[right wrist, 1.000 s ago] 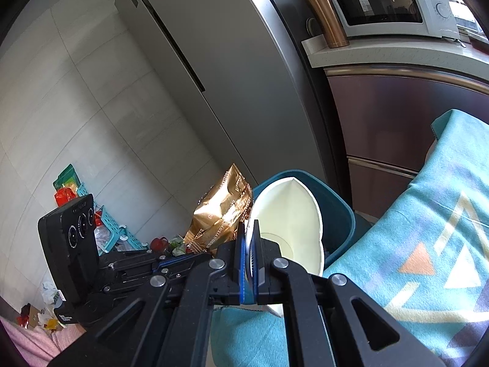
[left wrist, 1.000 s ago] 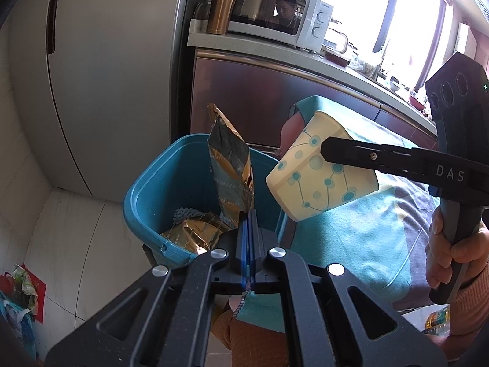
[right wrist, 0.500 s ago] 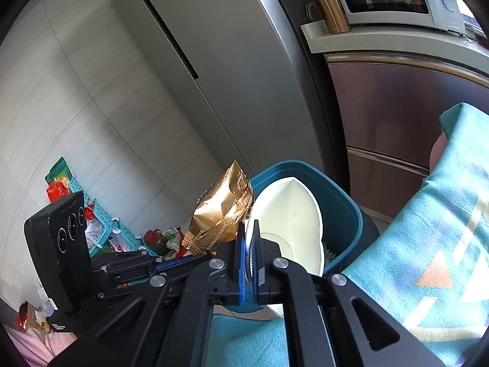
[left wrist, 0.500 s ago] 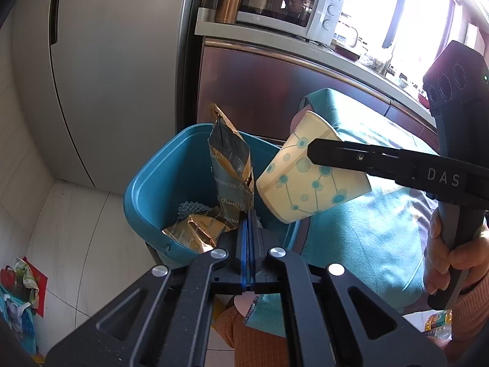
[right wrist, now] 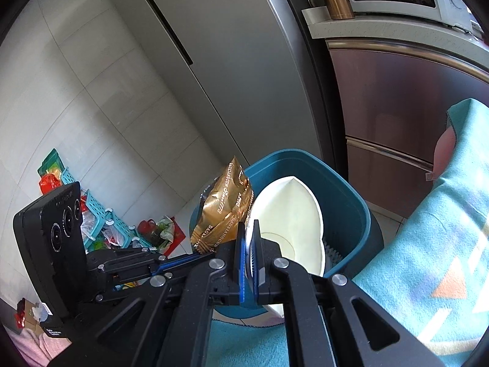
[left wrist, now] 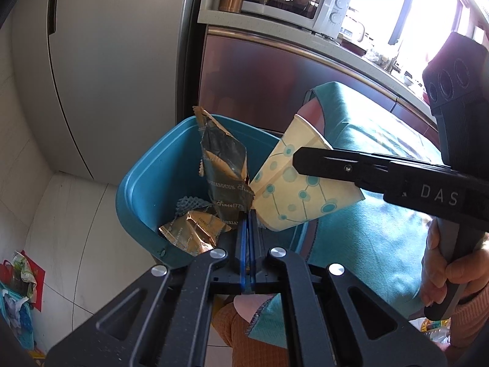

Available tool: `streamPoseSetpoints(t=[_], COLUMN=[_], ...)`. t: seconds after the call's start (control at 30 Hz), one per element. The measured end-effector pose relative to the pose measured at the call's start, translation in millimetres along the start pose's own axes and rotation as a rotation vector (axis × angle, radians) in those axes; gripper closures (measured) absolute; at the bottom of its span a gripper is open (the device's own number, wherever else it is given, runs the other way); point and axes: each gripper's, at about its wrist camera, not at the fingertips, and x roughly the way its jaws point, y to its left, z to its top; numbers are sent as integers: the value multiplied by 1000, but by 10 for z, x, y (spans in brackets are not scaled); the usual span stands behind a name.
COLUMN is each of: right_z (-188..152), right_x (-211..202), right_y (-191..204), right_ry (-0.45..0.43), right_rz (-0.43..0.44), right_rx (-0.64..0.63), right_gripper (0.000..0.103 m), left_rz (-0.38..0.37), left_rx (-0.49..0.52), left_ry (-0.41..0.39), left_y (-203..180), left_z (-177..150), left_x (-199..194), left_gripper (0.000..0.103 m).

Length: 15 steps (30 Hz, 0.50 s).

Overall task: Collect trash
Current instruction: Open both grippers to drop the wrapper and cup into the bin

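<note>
My left gripper (left wrist: 248, 214) is shut on a gold snack wrapper (left wrist: 226, 180), held upright over the teal trash bin (left wrist: 143, 183). The wrapper also shows in the right wrist view (right wrist: 224, 211). My right gripper (right wrist: 249, 229) is shut on the rim of a squashed paper cup (right wrist: 290, 211) with teal dots, held over the bin (right wrist: 342, 189). In the left wrist view the cup (left wrist: 293, 192) hangs beside the wrapper, touching it, with the right gripper (left wrist: 305, 159) clamped on it. Another gold wrapper (left wrist: 192, 229) and a grey cloth lie in the bin.
A grey fridge (left wrist: 116, 61) stands behind the bin, next to a steel cabinet (left wrist: 259, 85) with a microwave (left wrist: 293, 0) on top. A teal blanket (left wrist: 366, 153) lies to the right. A basket with clutter (right wrist: 91, 214) sits on the floor at left.
Both grippers have moved closer over the bin with their loads. The cup has tilted and shifted left until it meets the wrapper.
</note>
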Motion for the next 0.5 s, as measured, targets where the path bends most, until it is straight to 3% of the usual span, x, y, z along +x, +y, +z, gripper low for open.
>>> streamPoseSetpoints(t=[0.17,0.3,0.5], right_z=[6,-35,-83], right_x=[67,92,31], right_y=[12,-21,-57], right_ry=[5,10,0], right_rz=[-27,-35,-36], right_rx=[5,20,22], right_gripper=[95,92,90], left_rz=[21,34,32], left_rx=[0,4,-17], left_ry=[21,39,29], left_y=[-9,-14,7], left_z=[16,9,-5], left_x=[115,209,205], left_gripper=[101,89,84])
